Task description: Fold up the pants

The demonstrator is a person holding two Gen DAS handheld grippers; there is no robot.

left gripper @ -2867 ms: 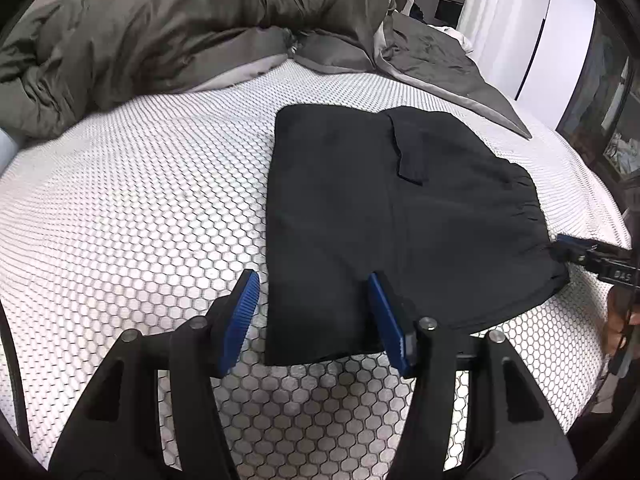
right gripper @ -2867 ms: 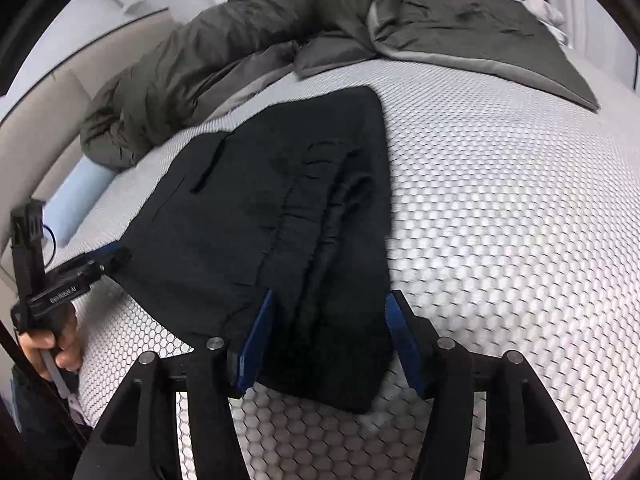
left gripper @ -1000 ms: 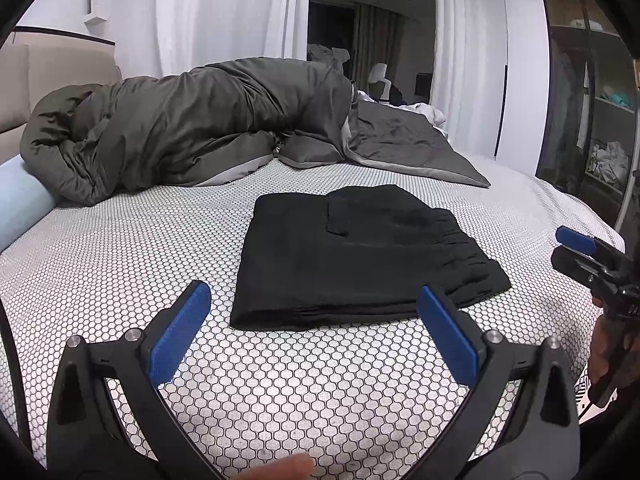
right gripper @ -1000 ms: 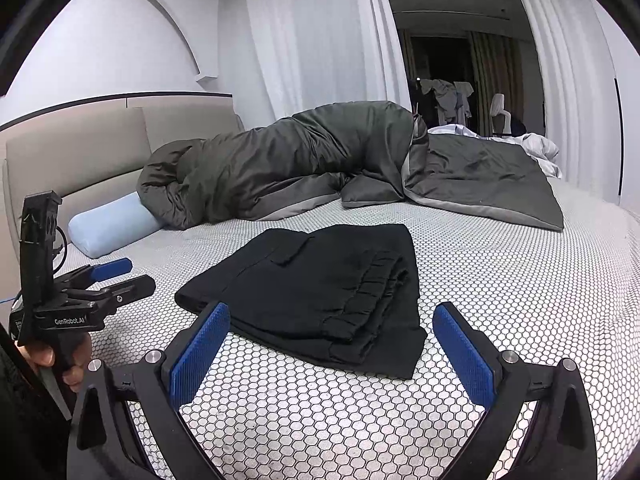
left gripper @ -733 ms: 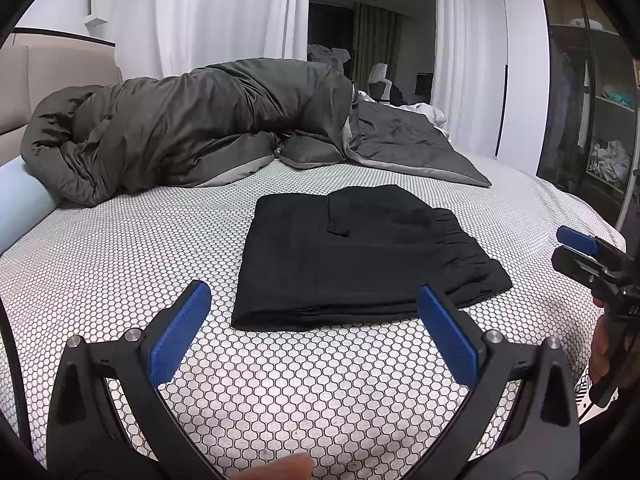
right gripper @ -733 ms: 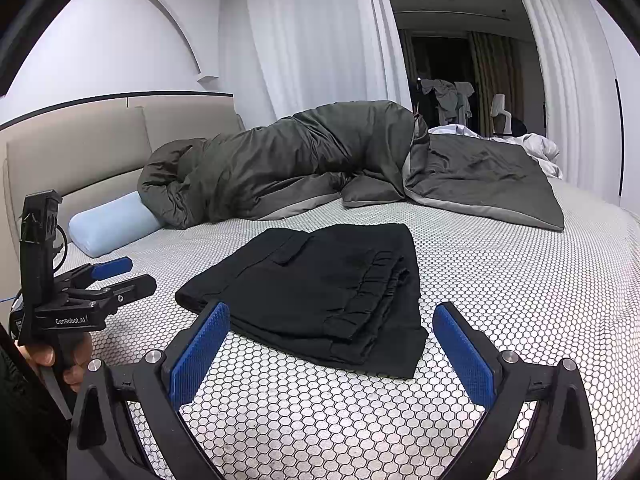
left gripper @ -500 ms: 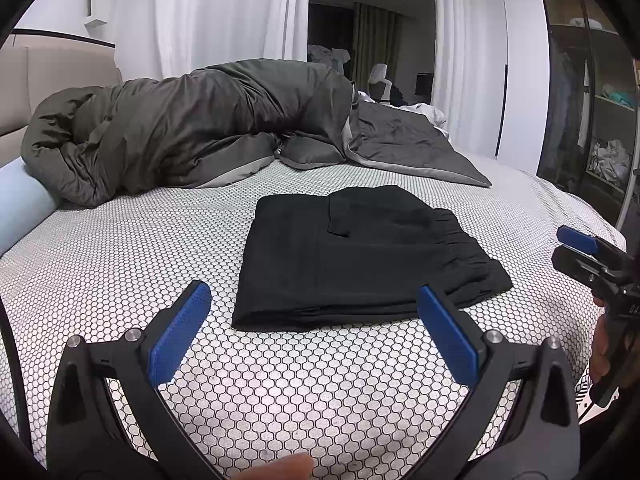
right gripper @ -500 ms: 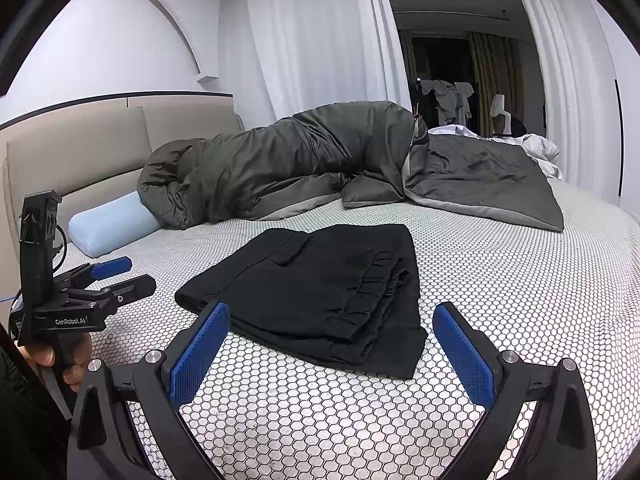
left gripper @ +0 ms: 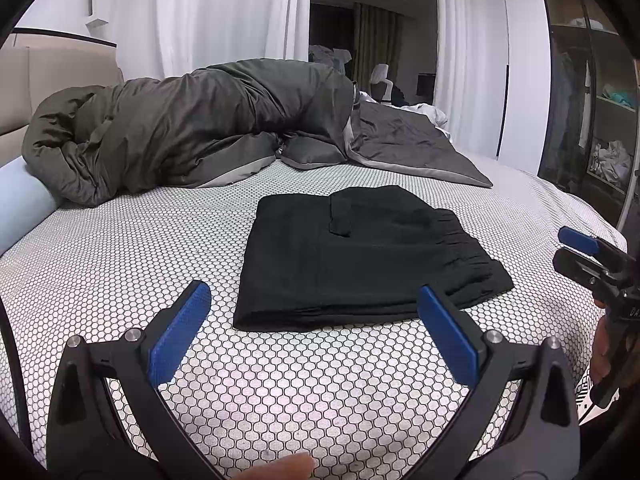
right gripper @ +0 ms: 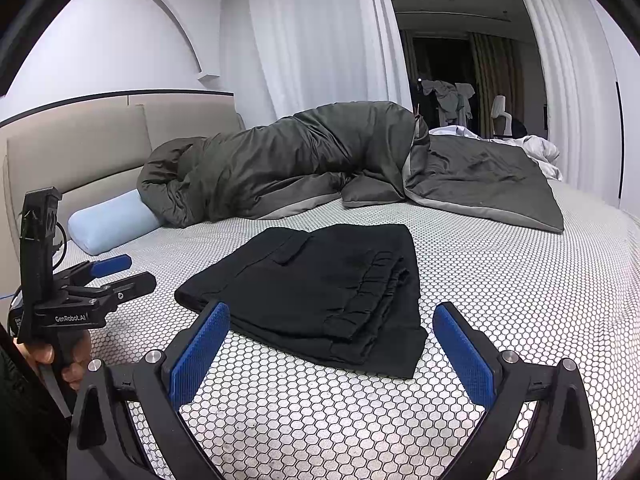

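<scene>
The black pants (left gripper: 360,256) lie folded into a flat rectangle on the honeycomb-patterned bed sheet (left gripper: 140,264), a pocket flap on top and the elastic waistband toward the right. They also show in the right wrist view (right gripper: 324,288). My left gripper (left gripper: 314,320) is open and empty, held back from the pants' near edge. My right gripper (right gripper: 330,340) is open and empty, just short of the waistband end. Each gripper appears at the edge of the other's view: the right one (left gripper: 580,252), the left one (right gripper: 116,272).
A bunched dark olive duvet (left gripper: 192,132) lies across the far side of the bed, with a grey blanket (right gripper: 480,176) spread to its right. A light blue bolster pillow (right gripper: 112,224) rests by the beige headboard (right gripper: 80,152). A wardrobe (left gripper: 592,120) stands at right.
About three seconds ago both grippers were down at the pants' edges. Both have since lifted back and opened wide. Over the last second nothing has visibly moved.
</scene>
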